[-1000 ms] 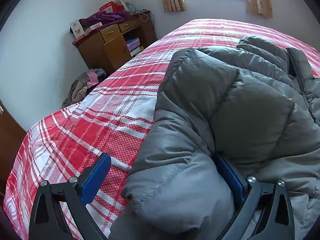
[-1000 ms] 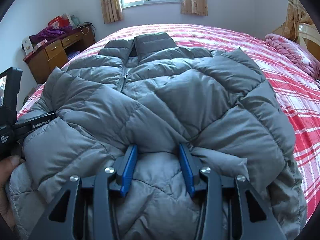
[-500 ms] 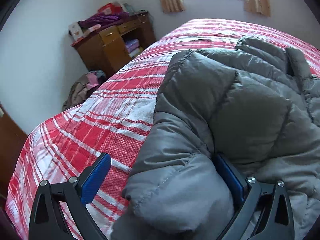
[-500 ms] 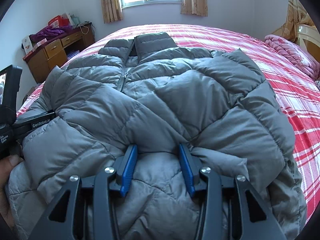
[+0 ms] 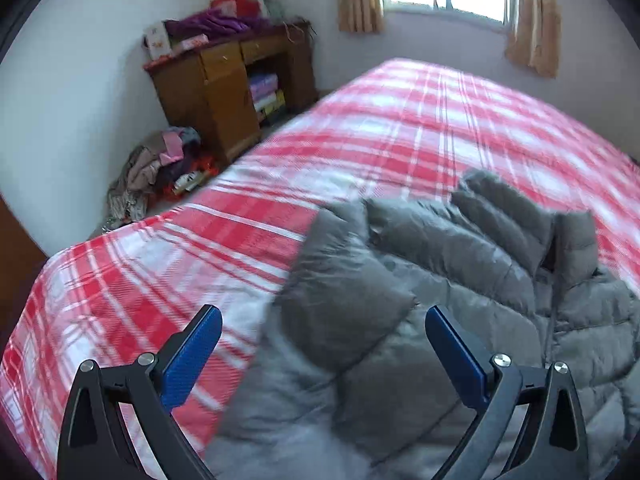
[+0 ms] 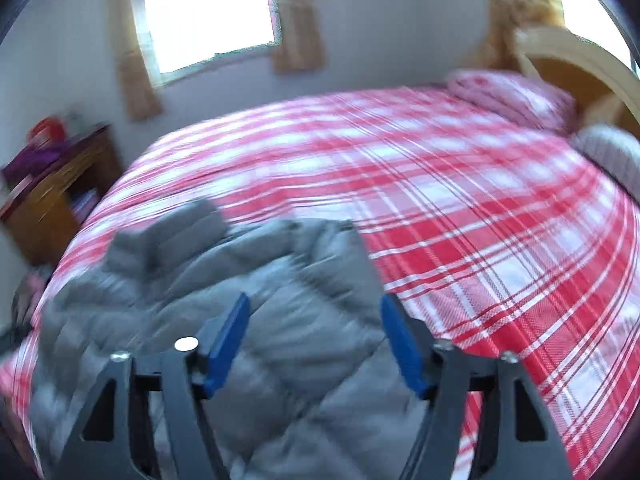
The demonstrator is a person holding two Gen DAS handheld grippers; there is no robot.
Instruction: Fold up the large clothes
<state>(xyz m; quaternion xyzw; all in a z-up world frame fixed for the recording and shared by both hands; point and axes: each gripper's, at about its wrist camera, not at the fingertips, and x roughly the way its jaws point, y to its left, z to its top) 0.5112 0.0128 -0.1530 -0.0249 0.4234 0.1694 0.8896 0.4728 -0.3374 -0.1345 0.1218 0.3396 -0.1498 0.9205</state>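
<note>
While the grey puffer jacket [image 5: 460, 320] lies flat on the red plaid bed [image 5: 400, 128], the left claw [image 5: 320, 344] and right claw [image 6: 314, 336] hang above it, spread wide, holding nothing. Though blurred, a fold looks finished; next needs a fresh grip on an edge.

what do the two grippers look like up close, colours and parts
Left gripper: black angular frame with triangular cut-outs, round silver screw heads, and two flat, textured blue finger pads. Right gripper: same black frame, silver screws, blue pads, though blurred. No cables, markings or sleeves show.
</note>
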